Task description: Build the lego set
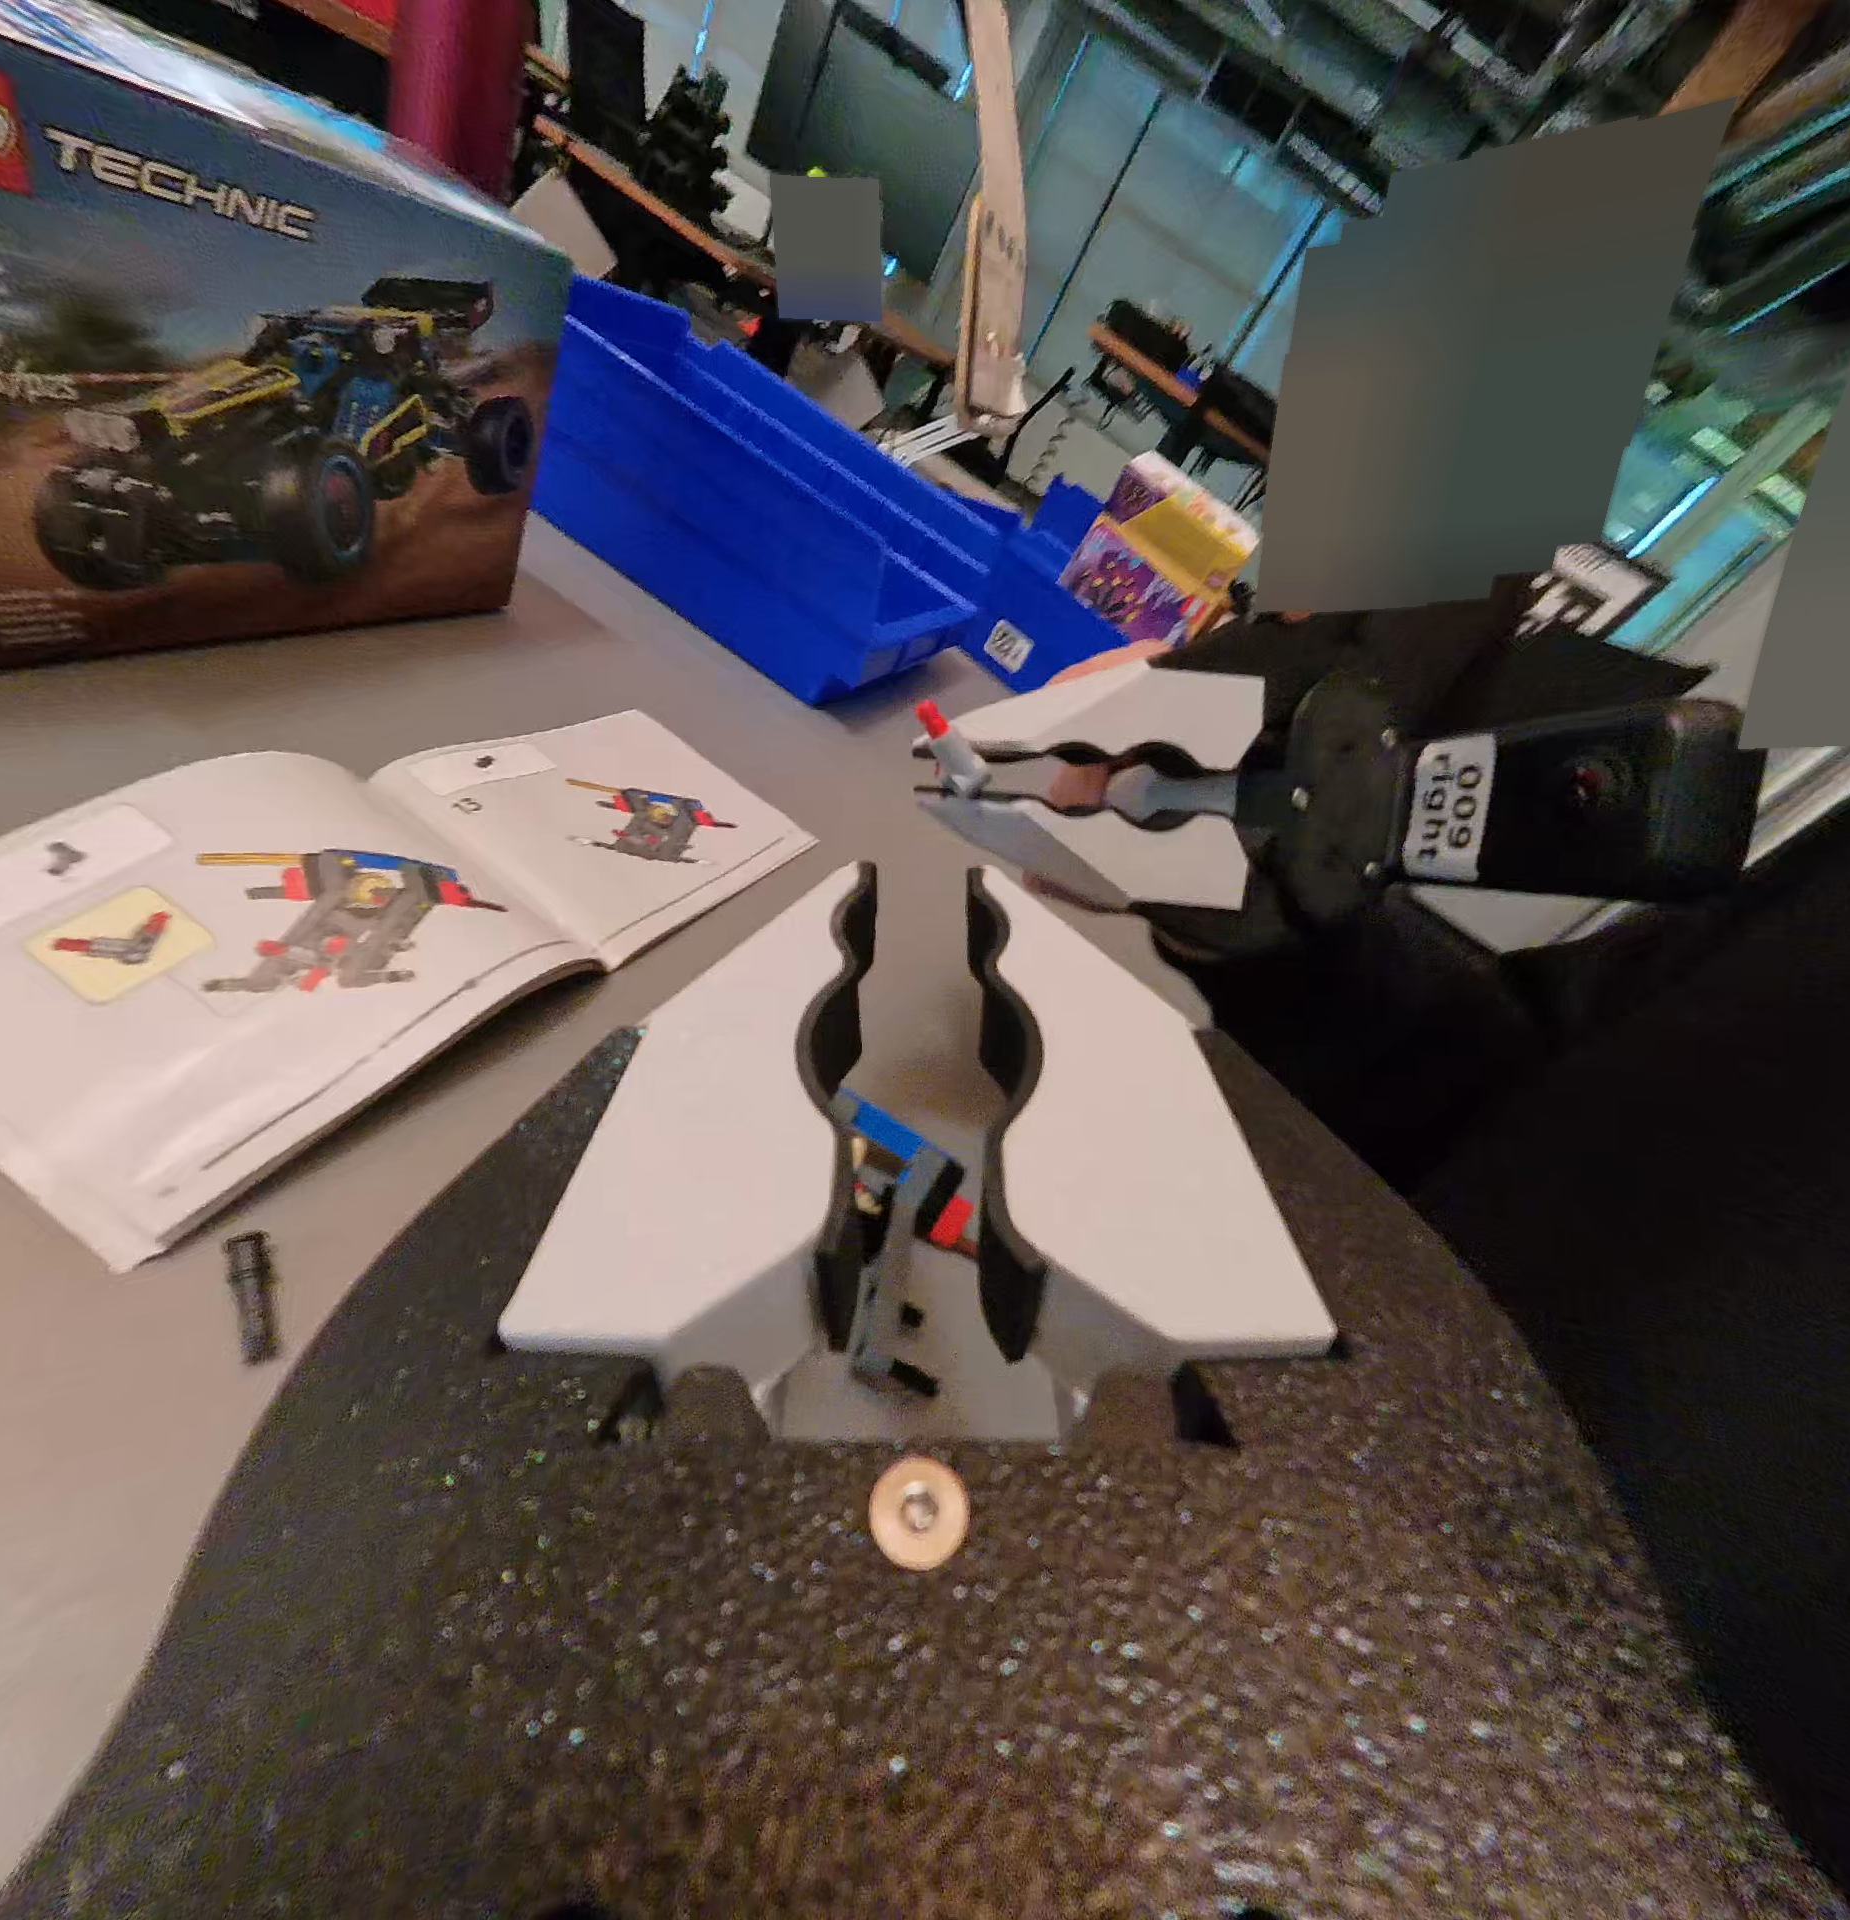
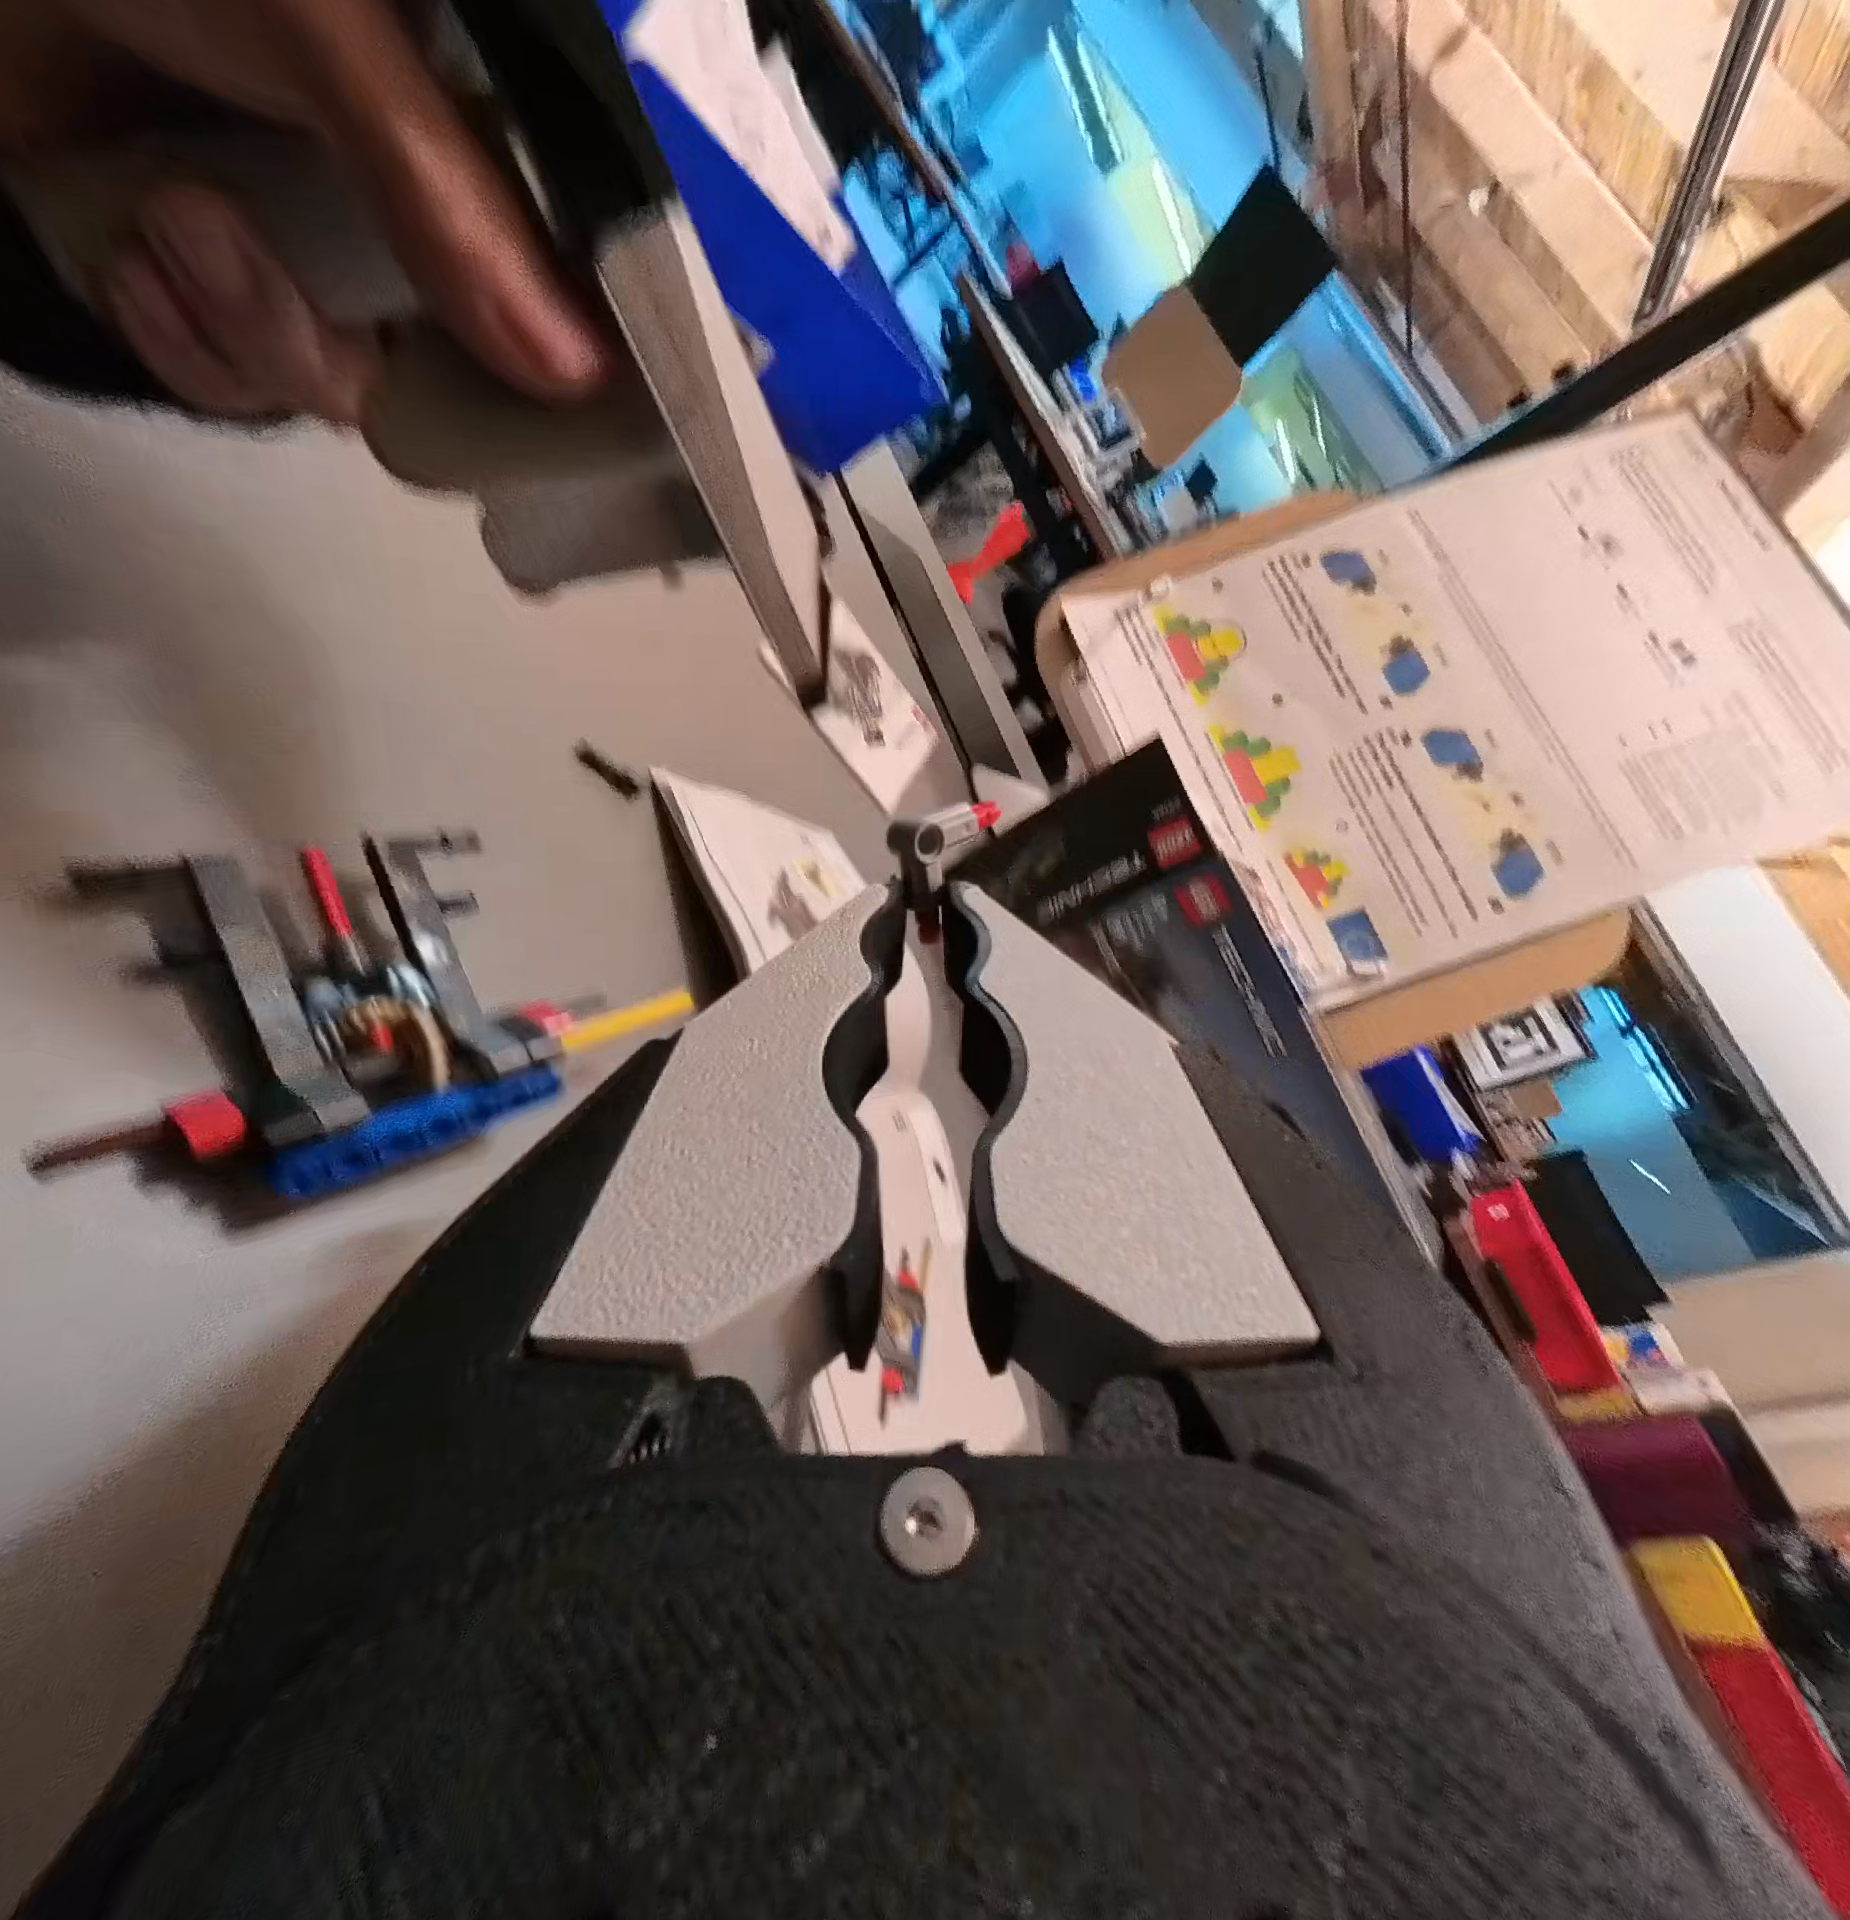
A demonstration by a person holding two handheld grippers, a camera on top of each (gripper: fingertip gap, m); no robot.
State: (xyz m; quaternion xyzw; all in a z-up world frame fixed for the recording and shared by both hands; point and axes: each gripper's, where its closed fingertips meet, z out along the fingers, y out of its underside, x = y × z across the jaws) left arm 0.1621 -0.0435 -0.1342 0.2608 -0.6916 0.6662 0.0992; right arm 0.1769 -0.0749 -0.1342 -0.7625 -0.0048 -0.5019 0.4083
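A part of the set is already built: a small frame of grey beams on a blue beam, with a tan gear, red pins and a yellow axle, is seen at the left of the right wrist view, lying on the table. In the left wrist view the same frame is seen low in the centre, between the fingers of the left tongs. These tongs stand wide, and it cannot be told whether the frame is touched by them. The right tongs are nearly closed on a small grey connector with red pins, held at the tips; from the left wrist view it is seen at centre right, above the table.

The manual is open at the left, and the model shown there looks larger than the frame, so much of the build is judged to be left. A loose black pin lies near the manual.

The table is plain grey. The set box stands at upper left, blue bins beside it. Behind, a workshop with desks and glass walls is seen, blurred.
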